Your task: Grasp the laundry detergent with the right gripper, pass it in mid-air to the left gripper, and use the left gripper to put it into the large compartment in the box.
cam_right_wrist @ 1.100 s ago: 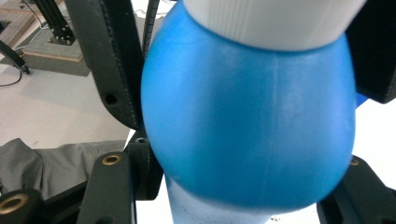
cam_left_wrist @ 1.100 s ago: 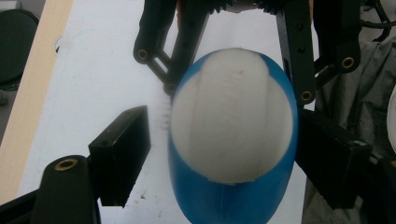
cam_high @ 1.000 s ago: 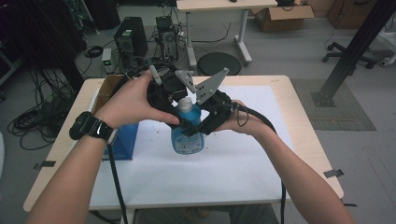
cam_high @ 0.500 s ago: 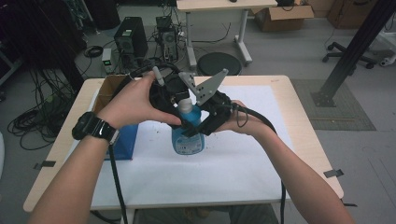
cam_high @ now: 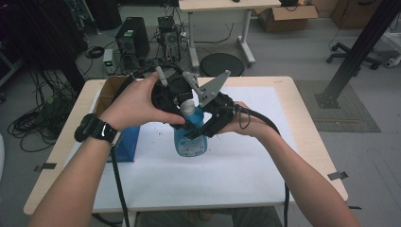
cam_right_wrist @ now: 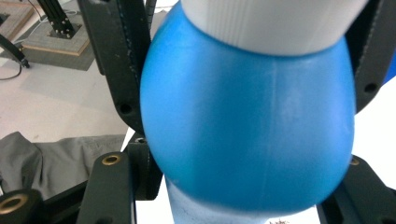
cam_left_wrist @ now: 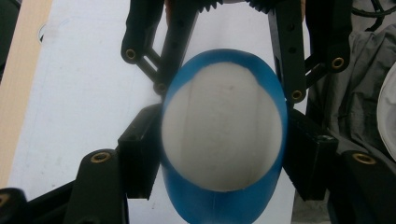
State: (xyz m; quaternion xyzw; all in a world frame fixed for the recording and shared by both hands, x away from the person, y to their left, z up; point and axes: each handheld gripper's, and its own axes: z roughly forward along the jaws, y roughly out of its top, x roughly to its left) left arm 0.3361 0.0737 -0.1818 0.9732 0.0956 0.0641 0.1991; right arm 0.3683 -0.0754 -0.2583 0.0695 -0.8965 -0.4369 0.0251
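Barely moved: both claws (cam_high: 189, 120) still pinch blue bottle (cam_high: 189, 139) mid-table, edges far.

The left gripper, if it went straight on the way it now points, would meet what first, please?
Most likely the white cap of the blue bottle: the left gripper looks down onto it with jaws flanking the bottle top. Whether the jaws already touch is unclear.

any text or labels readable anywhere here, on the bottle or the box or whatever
None can be read.
Blue bottle: faint dark print low on its front in the high view, too small and blurred to read.
White cap: plain, no lettering.
Blue box on the table: no legible marking.
Watch on the left wrist: its face cannot be made out.
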